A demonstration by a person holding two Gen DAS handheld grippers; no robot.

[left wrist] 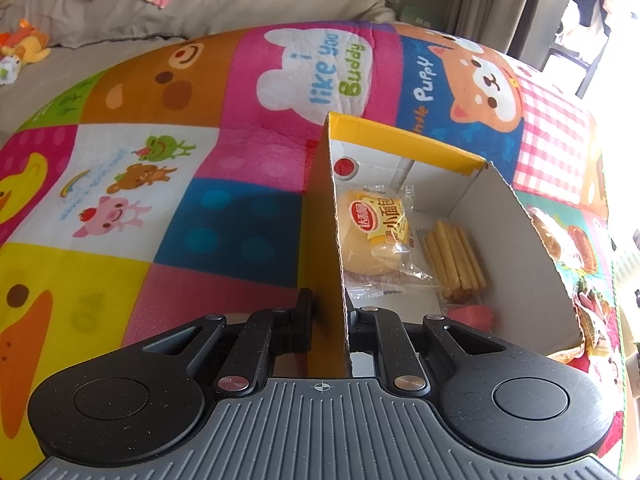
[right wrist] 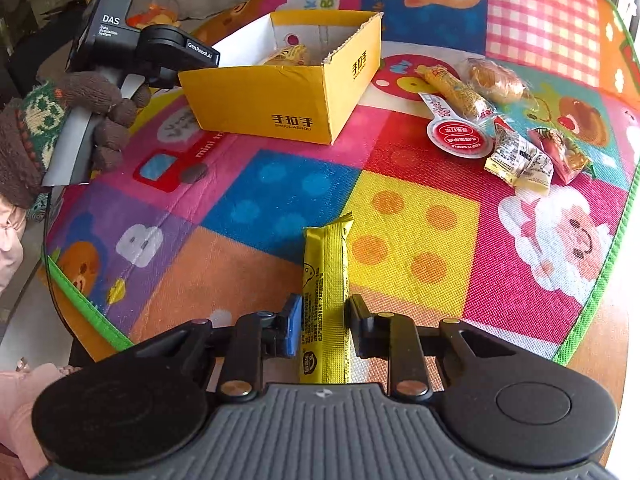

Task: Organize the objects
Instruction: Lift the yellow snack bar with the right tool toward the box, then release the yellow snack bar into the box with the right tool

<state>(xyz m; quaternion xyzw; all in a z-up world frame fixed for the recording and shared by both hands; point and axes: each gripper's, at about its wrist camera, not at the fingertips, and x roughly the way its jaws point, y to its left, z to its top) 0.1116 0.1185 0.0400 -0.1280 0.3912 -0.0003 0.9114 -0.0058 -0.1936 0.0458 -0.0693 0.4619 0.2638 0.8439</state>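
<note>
A yellow cardboard box [right wrist: 280, 104] stands open on the colourful cartoon mat [right wrist: 416, 232]. My left gripper [left wrist: 330, 320] is shut on the box's near side wall [left wrist: 324, 264], one finger outside and one inside. In the box lie a wrapped bread bun [left wrist: 376, 232], a pack of stick biscuits [left wrist: 454, 260] and a small red item [left wrist: 472, 316]. My right gripper [right wrist: 325, 328] is shut on a long yellow snack bar [right wrist: 326, 280], which points away toward the box, just above the mat's near part. A gloved hand [right wrist: 108, 120] holds the left gripper's black housing [right wrist: 112, 28].
Several loose snacks lie to the right of the box: a yellow tube packet [right wrist: 456, 92], a golden wrapped bun [right wrist: 496, 80], a red round label [right wrist: 458, 138], a pale packet [right wrist: 520, 160] and a red packet [right wrist: 560, 152]. A green mat border [right wrist: 592, 300] marks the table edge. A sofa with plush toys [left wrist: 24, 44] stands behind.
</note>
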